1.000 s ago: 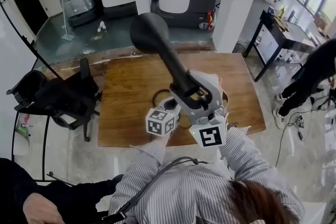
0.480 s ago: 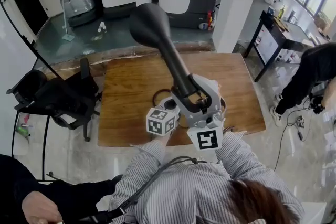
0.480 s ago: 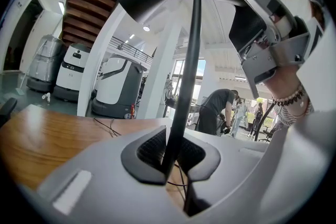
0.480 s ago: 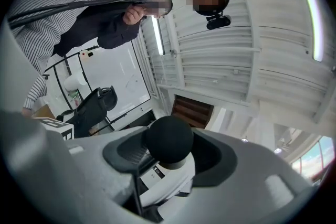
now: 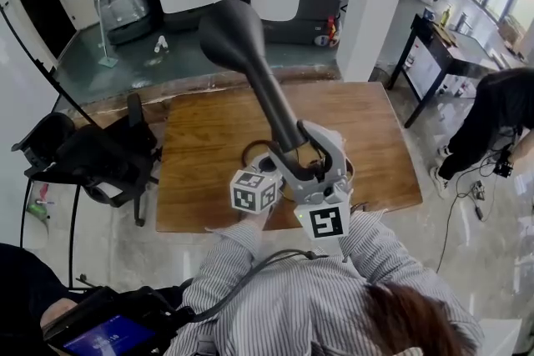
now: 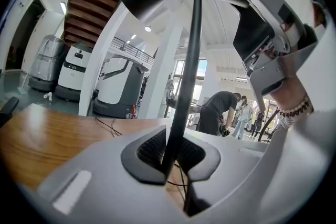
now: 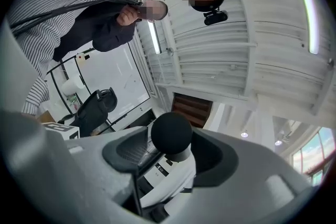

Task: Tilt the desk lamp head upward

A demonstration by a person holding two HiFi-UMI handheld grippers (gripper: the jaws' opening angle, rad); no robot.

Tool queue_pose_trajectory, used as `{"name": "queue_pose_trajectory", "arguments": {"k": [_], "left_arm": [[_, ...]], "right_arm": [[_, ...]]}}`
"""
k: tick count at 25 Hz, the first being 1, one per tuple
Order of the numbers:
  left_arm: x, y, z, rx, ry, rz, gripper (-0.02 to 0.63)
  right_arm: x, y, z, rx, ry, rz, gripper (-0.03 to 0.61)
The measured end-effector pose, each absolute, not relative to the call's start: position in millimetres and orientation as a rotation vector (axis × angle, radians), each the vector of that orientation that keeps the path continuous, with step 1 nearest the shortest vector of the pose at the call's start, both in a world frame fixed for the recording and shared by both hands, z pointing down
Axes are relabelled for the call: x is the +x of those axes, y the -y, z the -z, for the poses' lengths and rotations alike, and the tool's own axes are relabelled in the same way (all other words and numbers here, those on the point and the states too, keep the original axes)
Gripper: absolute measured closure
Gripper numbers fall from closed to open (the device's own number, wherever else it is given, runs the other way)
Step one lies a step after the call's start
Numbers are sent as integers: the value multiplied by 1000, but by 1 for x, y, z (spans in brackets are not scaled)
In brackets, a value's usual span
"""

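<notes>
The black desk lamp head (image 5: 238,37) stood high in the upper middle of the head view. Its wide round end pointed up and away toward the top of the frame. Its thin end ran down to the middle, where the right gripper (image 5: 302,165) was grasping it. In the right gripper view the dark round lamp part sat snug between the two jaws, and the gripper looked up at the ceiling. The left gripper (image 5: 265,172) was just beside the right one, a little lower and to the left. It was clenched on the lamp's thin black pole (image 6: 181,102), which rose straight up between its jaws in the left gripper view. Both grippers were over the near edge of the brown wooden counter (image 5: 200,146), in front of a person in a striped shirt. A thin dark cable loop (image 5: 253,151) lay on the counter near the grippers. A black chair (image 5: 83,150) stood at the left of the counter. Another person in dark clothes (image 5: 492,112) bent over at the right edge.
</notes>
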State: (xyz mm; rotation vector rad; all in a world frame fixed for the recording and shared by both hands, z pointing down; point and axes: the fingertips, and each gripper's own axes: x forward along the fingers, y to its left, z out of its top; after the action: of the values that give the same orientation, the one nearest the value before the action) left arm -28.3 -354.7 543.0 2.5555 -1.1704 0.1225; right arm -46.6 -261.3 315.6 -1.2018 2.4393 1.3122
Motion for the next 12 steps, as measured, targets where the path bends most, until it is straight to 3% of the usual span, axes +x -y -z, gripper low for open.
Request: {"name": "queue_pose_trajectory", "arguments": {"k": [12], "left_arm": [[-29, 357, -542, 2560, 1168, -115, 584]], "right_arm": [[-43, 262, -317, -1182, -2510, -1300, 333]]}}
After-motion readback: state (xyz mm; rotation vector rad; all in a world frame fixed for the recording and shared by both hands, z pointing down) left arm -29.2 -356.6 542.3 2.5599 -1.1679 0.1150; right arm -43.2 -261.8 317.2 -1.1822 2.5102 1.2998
